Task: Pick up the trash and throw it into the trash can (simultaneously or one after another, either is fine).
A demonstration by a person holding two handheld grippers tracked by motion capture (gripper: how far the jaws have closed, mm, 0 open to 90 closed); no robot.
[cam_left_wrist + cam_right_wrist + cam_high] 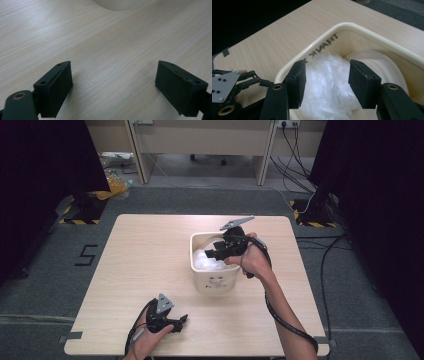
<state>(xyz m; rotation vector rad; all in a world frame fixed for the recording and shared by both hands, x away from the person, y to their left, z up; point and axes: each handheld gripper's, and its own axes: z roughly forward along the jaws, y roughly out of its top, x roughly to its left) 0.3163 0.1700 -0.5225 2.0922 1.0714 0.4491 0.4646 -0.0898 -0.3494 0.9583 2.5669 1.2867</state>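
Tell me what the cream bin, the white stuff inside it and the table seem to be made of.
Cream bin: looks like moulded plastic with a smooth, slightly glossy rounded rim and printed lettering.
White stuff: probably thin plastic film or a bag, crinkled and translucent.
Table: pale wood-grain surface, likely laminate, with a faint sheen.

The table (150,250) has a pale wood-grain top with a smooth, faintly sheened finish. The bin (372,37) is cream plastic, smooth and semi-gloss. The bag (327,82) inside it is thin, crinkled, translucent white plastic film. Both grippers' pads (61,85) are matt black.
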